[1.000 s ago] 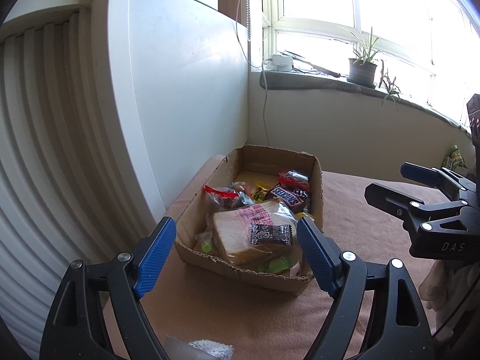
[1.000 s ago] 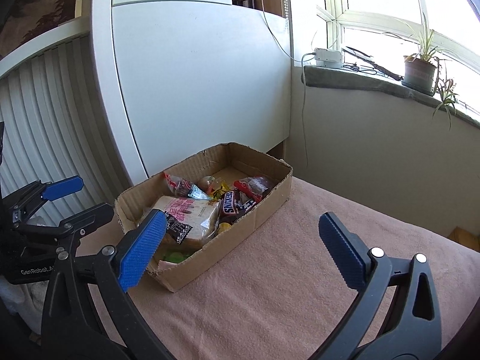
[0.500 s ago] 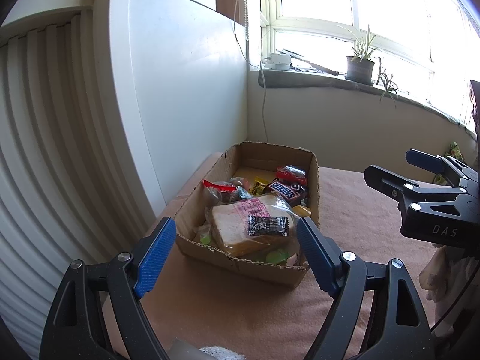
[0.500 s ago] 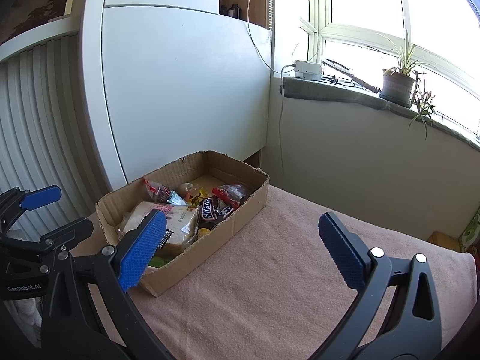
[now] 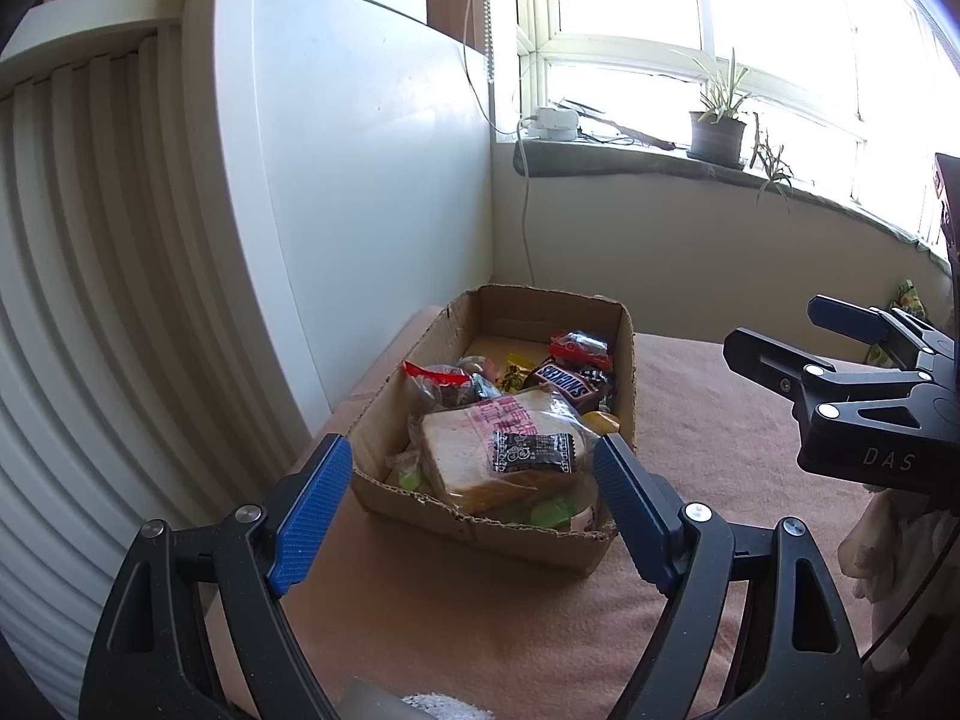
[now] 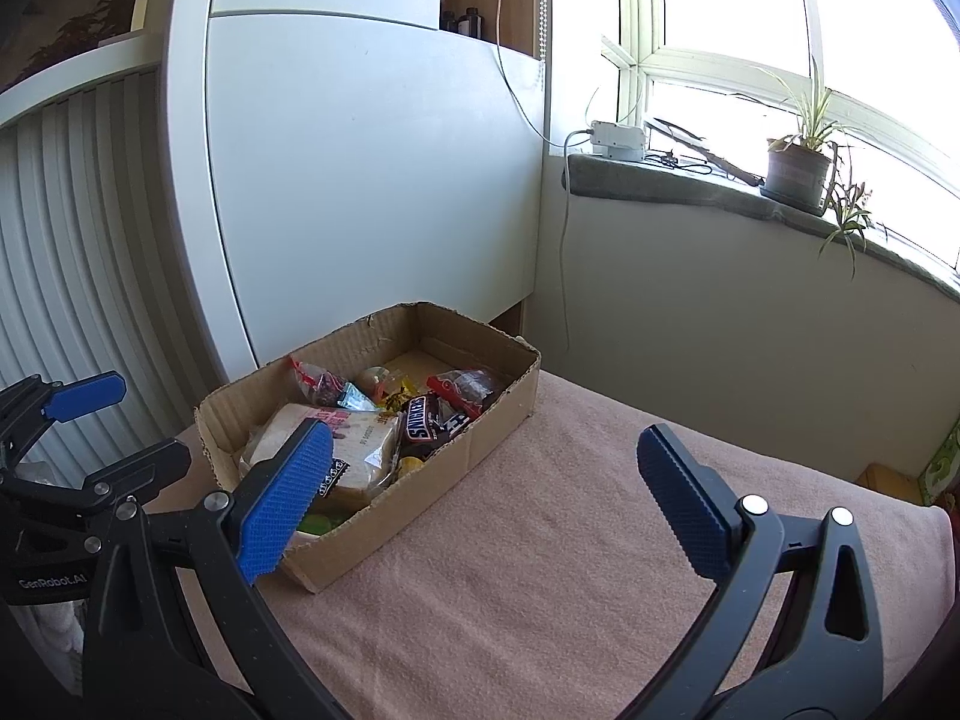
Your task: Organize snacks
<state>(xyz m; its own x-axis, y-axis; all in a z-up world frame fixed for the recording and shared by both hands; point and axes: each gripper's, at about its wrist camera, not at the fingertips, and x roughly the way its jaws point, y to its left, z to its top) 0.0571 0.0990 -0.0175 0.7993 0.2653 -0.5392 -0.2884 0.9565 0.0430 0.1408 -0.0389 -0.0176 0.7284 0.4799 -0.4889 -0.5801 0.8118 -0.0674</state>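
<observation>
An open cardboard box of snacks sits on a pink cloth-covered surface by the white cabinet. Inside lie wrapped sliced bread, a small black packet on the bread, a Snickers bar, red-topped bags and green sweets. My left gripper is open, held just short of the box's near end, nothing in it. My right gripper is open and empty to the right of the box, above the cloth. Each gripper shows in the other's view.
A white cabinet panel and slatted wall stand left of the box. Behind is a low wall with a sill holding a potted plant and a white power adapter with a hanging cable. Pink cloth spreads to the right.
Both grippers have drawn back and risen a little, so the box sits slightly farther off in both views. Both stay open and empty; the box contents are unmoved.
</observation>
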